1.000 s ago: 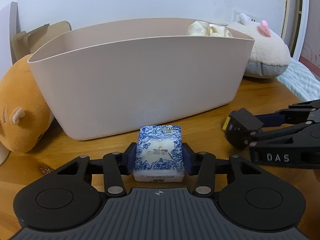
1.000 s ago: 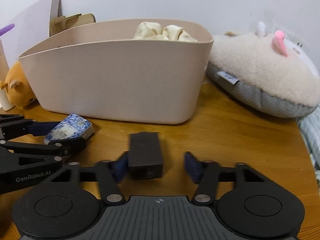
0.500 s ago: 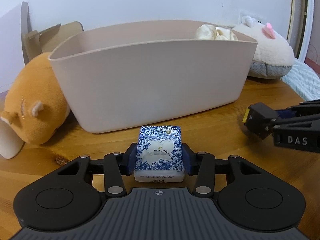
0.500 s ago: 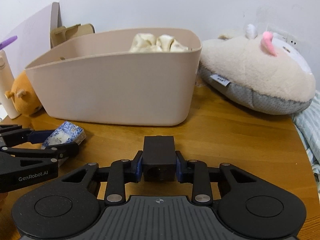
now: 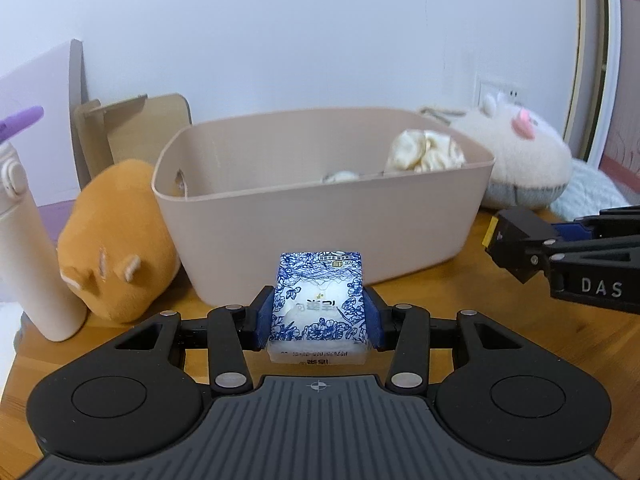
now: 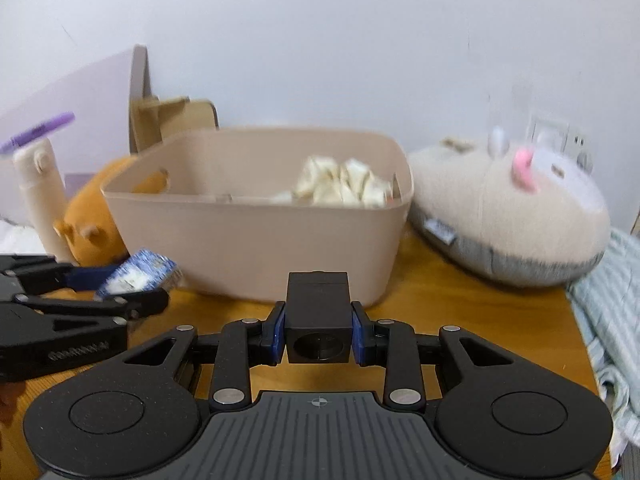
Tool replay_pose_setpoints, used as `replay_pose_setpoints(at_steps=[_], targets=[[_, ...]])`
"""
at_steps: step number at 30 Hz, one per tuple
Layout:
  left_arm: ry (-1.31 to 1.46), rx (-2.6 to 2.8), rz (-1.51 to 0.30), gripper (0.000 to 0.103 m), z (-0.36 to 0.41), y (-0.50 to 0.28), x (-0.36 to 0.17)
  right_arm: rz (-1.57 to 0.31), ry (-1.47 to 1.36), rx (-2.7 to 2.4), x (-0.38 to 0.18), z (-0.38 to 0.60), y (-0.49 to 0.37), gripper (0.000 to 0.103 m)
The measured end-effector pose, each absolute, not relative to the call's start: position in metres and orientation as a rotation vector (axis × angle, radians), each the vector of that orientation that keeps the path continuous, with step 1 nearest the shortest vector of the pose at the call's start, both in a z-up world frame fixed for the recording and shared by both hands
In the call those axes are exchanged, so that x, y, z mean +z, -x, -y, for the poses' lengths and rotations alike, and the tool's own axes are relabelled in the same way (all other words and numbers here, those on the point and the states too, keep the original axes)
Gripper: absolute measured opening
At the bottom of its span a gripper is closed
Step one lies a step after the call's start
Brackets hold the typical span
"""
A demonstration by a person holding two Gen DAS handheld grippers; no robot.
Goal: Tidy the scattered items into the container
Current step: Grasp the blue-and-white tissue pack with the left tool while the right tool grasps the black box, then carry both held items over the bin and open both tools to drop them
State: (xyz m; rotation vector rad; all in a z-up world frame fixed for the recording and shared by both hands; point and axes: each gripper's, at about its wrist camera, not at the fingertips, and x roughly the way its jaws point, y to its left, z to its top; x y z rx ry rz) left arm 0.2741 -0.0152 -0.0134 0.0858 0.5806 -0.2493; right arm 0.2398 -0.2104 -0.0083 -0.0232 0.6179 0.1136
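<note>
Beige oval plastic tub (image 5: 320, 208) stands on the wooden tabletop (image 5: 460, 304), at 12 o'clock from both grippers. Inside it, toward 1 o'clock: cream satin scrunchie (image 5: 426, 154), bunched against the right wall; a small pale item beside it, too unclear to name.

Left gripper (image 5: 319, 314): blue pads clamped on a blue-and-white floral tissue packet (image 5: 319, 304), held above the tabletop, short of the tub's near wall. Right gripper (image 6: 318, 330): pads closed on a black cube-shaped block (image 6: 317, 316) with a round recess in its near face, likewise raised in front of the tub.

Left wrist view only: a yellow face on the black block, at 3 o'clock. Right wrist view only: the tissue packet from the side, at 9 o'clock, and a striped cloth (image 6: 612, 300) at the table's right edge.

Outside the tub: orange plush toy (image 5: 116, 240) at 10 o'clock, touching the tub's left wall; cream plush with pink ear (image 5: 524, 160) at 2 o'clock; cream bottle (image 5: 28, 240) at 9 o'clock.
</note>
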Motion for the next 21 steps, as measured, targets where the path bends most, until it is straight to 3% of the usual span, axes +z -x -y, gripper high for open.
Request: replay_pose_setpoints(at_steps=[21], targets=[[-0.079,-0.163,-0.429,0.046,0.004,-0.313,0.058,-0.481,0.082,0.177,0.066,0.174,-0.279,0.029]])
